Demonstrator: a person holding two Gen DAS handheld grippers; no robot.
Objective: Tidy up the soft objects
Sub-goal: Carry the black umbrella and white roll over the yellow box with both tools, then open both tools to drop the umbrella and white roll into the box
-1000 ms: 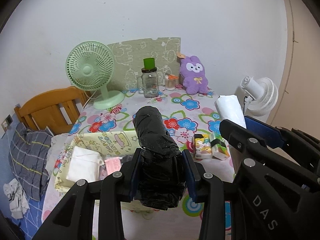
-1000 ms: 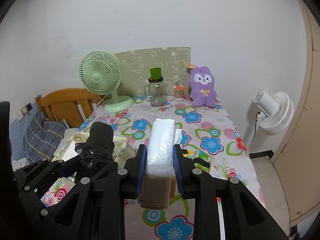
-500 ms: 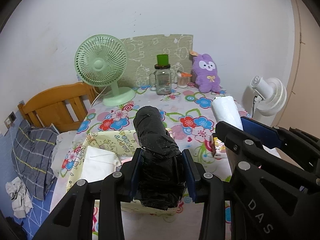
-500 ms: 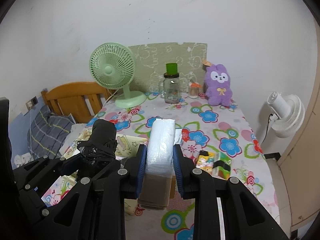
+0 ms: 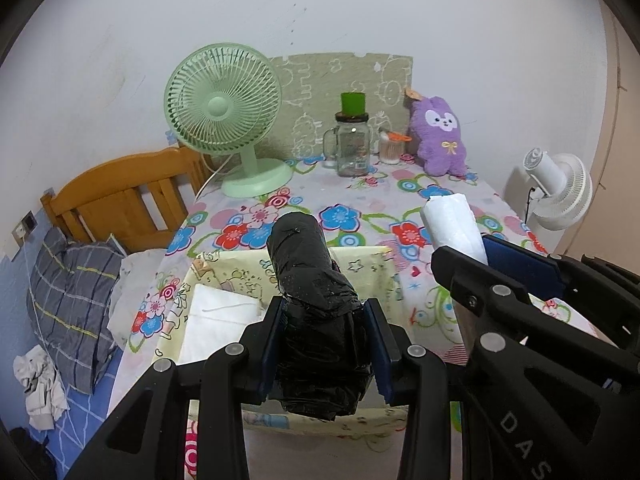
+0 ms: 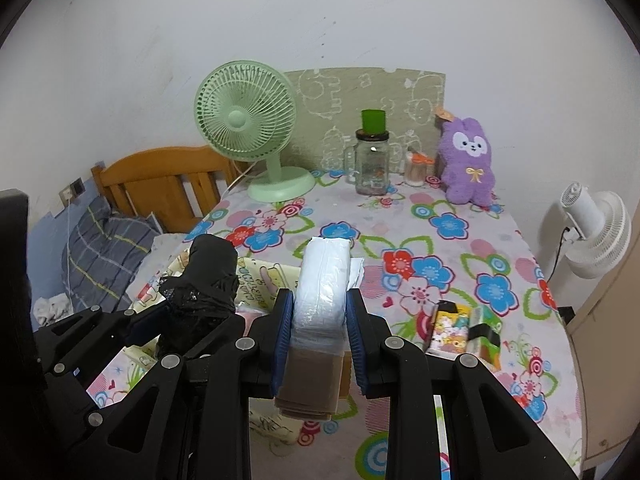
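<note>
Progress: I'm judging this mid-task. White folded items (image 5: 218, 318) are already sitting in the yellow fabric bin (image 5: 372, 276) at the near left of the tabletop (image 6: 460, 248); two bundles are in the air, not yet placed.
Left gripper (image 5: 325, 342): I'm clamping the black plastic-wrapped roll (image 5: 310, 276) between both jaws, roll pointing far and slightly up, hovering over the bin.
Right gripper (image 6: 319, 342): I'm squeezing the white wrapped pack (image 6: 322, 280), its brown paper end (image 6: 310, 384) hanging near the camera, held just right of the bin.
Pose: I'm holding both grippers side by side, close together, aimed at the far wall and tilted slightly down.
Left to do: I'm reckoning both bundles need lowering into the bin; small colourful boxes (image 6: 464, 330) are lying near right on the tabletop, purple plush (image 6: 468, 164) is sitting far right.
</note>
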